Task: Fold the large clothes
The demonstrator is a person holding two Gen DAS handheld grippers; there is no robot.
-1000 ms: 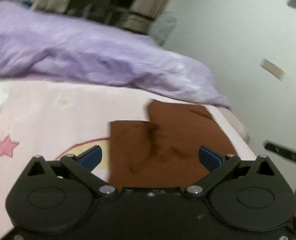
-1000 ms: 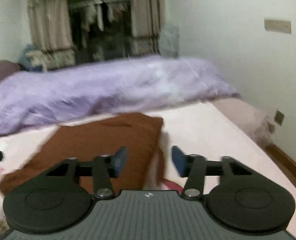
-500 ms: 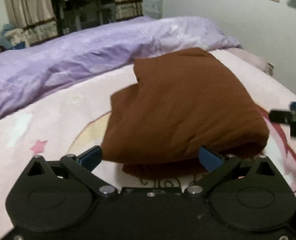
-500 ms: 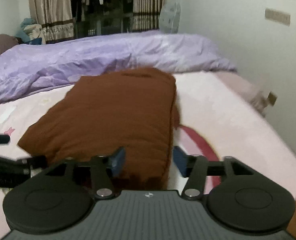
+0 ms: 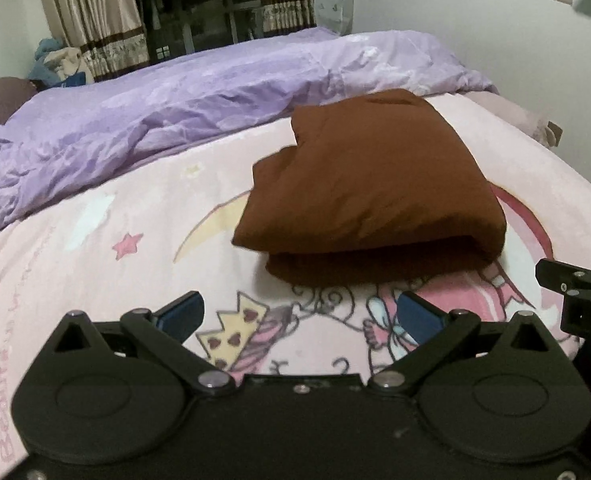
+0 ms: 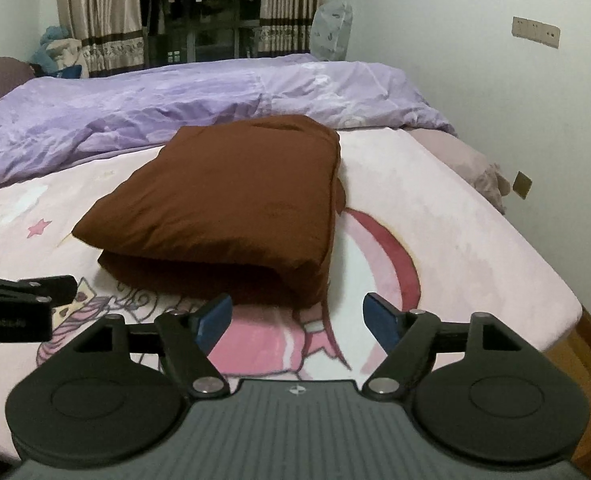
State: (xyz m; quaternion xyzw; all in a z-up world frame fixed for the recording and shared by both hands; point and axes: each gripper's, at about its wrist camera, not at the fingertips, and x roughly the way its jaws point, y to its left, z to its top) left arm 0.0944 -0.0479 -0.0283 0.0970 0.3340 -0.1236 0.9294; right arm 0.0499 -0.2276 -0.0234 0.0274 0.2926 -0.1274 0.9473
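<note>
**Bedroom, pink cartoon sheet**

Pink sheet (image 6: 435,216) covers bed; rumpled purple duvet (image 6: 175,100) behind, curtains (image 6: 95,12) beyond. Brown garment (image 6: 231,204) lies mid-sheet, folded into thick rectangular stack. Left gripper (image 5: 299,314) spread, empty. Right gripper (image 6: 297,316) jaws opening, nothing between.

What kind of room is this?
Most likely a bedroom. There is a bed with a pink cartoon sheet, a rumpled purple quilt, and curtains at the back. A folded brown garment lies on the bed.

Your left gripper (image 5: 300,316) stands wide and empty, while your right gripper (image 6: 297,317) is opening, nothing between its jaws.
</note>
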